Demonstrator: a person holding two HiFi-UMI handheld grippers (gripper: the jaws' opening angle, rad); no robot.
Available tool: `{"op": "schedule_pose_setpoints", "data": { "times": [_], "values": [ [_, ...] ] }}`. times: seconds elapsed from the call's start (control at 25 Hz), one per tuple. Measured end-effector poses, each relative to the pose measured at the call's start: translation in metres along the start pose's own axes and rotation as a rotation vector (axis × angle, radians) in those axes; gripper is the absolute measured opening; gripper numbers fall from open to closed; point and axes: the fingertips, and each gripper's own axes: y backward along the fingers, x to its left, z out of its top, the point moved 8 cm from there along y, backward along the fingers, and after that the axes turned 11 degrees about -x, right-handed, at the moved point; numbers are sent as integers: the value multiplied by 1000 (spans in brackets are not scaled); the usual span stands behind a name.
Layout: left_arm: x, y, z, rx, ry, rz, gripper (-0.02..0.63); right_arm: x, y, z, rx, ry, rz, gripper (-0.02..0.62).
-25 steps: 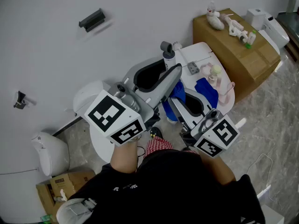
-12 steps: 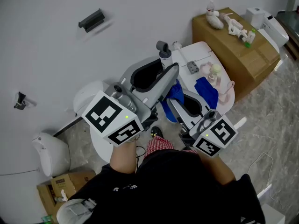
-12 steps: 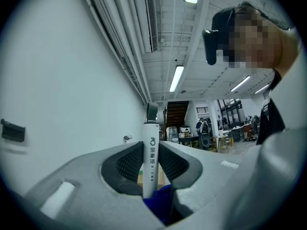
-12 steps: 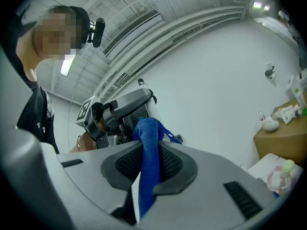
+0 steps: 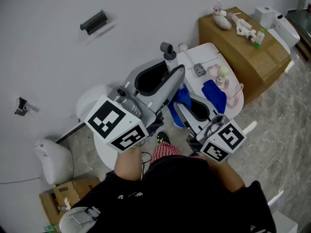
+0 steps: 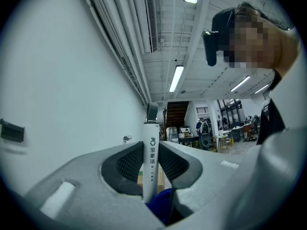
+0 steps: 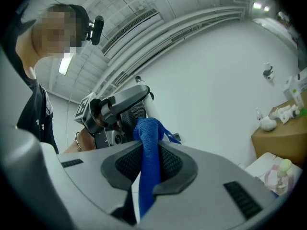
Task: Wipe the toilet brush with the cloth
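The toilet brush's white printed handle with a grey cap stands upright between the pads of my left gripper, which is shut on it. In the head view the left gripper reaches up towards the wall. My right gripper is shut on the blue cloth, which rises in a fold out of its jaws. In the head view the cloth bunches just below the left jaws, against the lower handle, with the right gripper beside it. The brush head is hidden.
A white toilet-like top under the grippers carries a small bottle, a grey piece and more blue fabric. A cardboard box with small items stands right of it. Another toilet is far right, and a black holder hangs on the wall.
The whole head view has slid slightly left. Both grippers keep their grips and places.
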Motion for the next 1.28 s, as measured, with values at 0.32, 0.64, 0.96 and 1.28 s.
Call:
{"op": "schedule_pose_setpoints", "data": {
  "times": [0.32, 0.64, 0.96, 1.28],
  "values": [
    [2, 0, -2, -2, -4, 8, 101, -6, 3, -8, 20, -4, -5, 64],
    [4, 0, -3, -2, -4, 10, 101, -13, 5, -15, 26, -15, -19, 64],
    [3, -2, -3, 1, -14, 14, 101, -20, 8, -22, 43, -30, -29, 64],
    [4, -2, -5, 6, -18, 28, 101, -27, 11, -31, 65, -44, -36, 64]
  ]
}}
